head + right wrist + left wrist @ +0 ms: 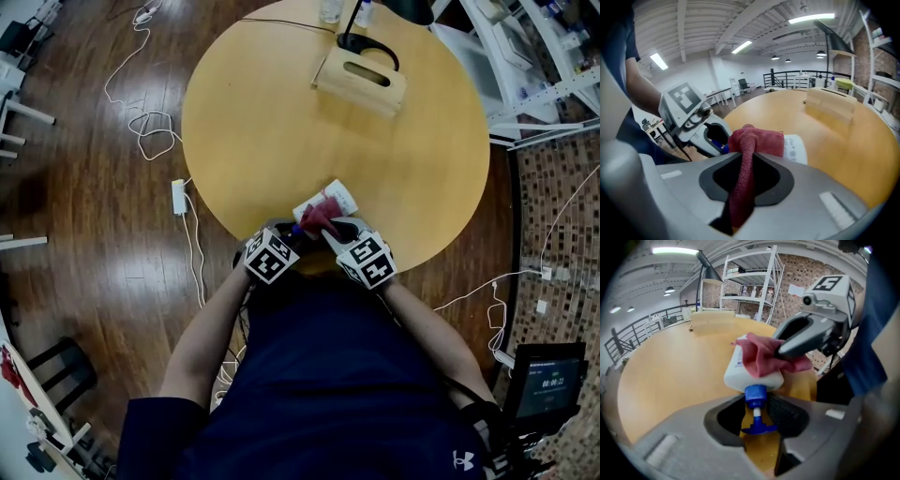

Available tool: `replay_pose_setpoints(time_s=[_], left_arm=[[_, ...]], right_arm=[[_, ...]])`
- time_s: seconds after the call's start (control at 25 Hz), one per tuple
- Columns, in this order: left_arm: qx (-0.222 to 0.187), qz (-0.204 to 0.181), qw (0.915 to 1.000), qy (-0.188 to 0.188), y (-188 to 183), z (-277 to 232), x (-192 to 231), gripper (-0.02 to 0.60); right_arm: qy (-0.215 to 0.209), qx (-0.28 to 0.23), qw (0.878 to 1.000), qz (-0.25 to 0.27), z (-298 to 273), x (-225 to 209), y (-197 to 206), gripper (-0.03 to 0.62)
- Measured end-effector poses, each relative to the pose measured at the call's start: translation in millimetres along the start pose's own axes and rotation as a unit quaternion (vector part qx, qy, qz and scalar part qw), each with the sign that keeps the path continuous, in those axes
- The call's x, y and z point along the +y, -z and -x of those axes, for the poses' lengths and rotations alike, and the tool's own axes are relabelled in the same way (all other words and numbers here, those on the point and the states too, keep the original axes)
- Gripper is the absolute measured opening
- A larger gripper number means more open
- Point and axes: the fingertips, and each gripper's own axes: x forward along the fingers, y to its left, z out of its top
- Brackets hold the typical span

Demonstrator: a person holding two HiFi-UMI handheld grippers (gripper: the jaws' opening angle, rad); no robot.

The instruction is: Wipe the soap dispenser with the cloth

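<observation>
A white soap dispenser [330, 199] [749, 371] [795, 148] with a blue pump lies tilted over the near edge of the round table [272, 122]. My left gripper [292, 231] [757, 414] is shut on its blue pump neck [755, 394]. A red cloth [317, 217] [764, 357] [750, 145] is draped over the bottle's body. My right gripper [330, 231] [743, 180] is shut on that cloth and holds it against the bottle; in the left gripper view the right gripper [794, 341] comes in from the right.
A wooden tissue box [361, 80] [830, 107] and a black lamp base [367, 47] stand at the table's far side. Metal shelving [754, 282] rises beyond the table. White cables and a power strip [179, 197] lie on the wooden floor at the left.
</observation>
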Motion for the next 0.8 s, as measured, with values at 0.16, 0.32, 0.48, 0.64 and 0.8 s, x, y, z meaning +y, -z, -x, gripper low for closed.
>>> replay_pose_setpoints(time_s=[0.16,0.32,0.48,0.64,0.8], left_arm=[[0.003,0.000,1.0000,0.005,-0.7,-0.1,-1.4,0.147],[0.006,0.005,0.9999,0.010,-2.2,-0.7,-0.4,0.147],[0.009,0.013,0.9997,0.019,-0.9,-1.9,-1.2,0.147],[0.010,0.013,0.9996,0.024,-1.4,-1.9,-1.5,0.147],[0.011,0.012,0.9995,0.026,-0.5,-0.8,-1.4,0.147]], right_arm=[[0.069,-0.012,0.996,-0.058,17.6,-60.4,8.8,0.067],[0.111,-0.013,0.991,-0.079,26.1,-83.4,10.8,0.067],[0.090,-0.003,0.994,-0.062,16.2,-47.8,19.4,0.067],[0.036,0.011,0.999,-0.005,4.4,3.9,13.8,0.068],[-0.009,0.019,0.999,0.024,-2.1,28.2,9.6,0.068]])
